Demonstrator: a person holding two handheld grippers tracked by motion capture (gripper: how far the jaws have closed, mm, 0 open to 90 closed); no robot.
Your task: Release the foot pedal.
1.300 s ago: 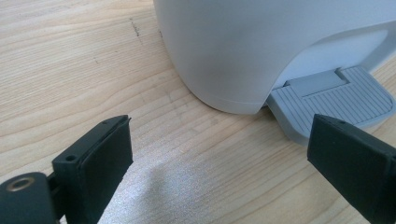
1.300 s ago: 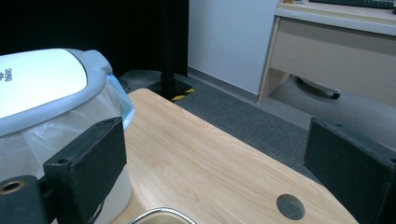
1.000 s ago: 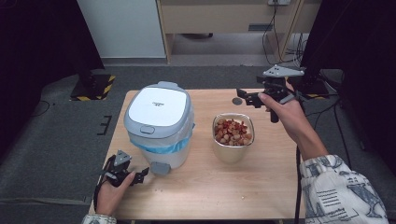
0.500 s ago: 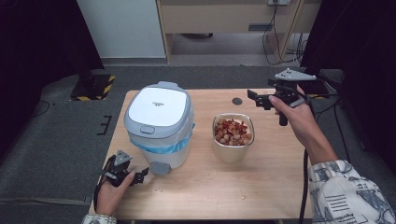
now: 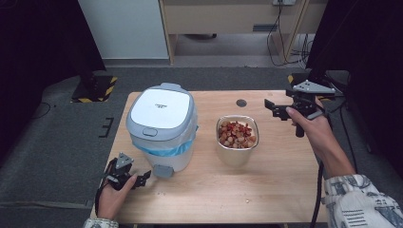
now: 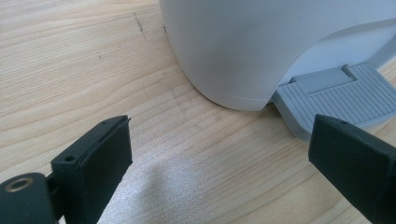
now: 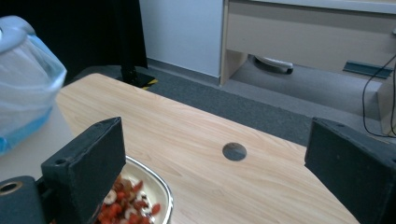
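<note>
Grey pedal point(image 6: 336, 95) at the white bin's point(image 5: 161, 123) foot lies just ahead of the left gripper point(image 5: 127, 175), toward its right-hand jaw; jaws spread, empty. Right gripper point(image 5: 280, 108), also spread, hangs beyond the metal bowl point(image 5: 237, 153), well apart. Left hand nearer.

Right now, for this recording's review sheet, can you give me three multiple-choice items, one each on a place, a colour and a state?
1. Where is the metal bowl?
A. right of the pedal bin
B. on the bin's lid
C. on the floor

2. What colour is the bin's liner bag?
A. red
B. blue
C. black

3. How do the left gripper's jaws stand?
A. shut on the pedal
B. shut on the bowl
C. open

Key: 1 A, the high view shows the bowl beside the bin on the table. 2 B, blue plastic shows under the lid. 3 C, bare wood lies between the jaws.
</note>
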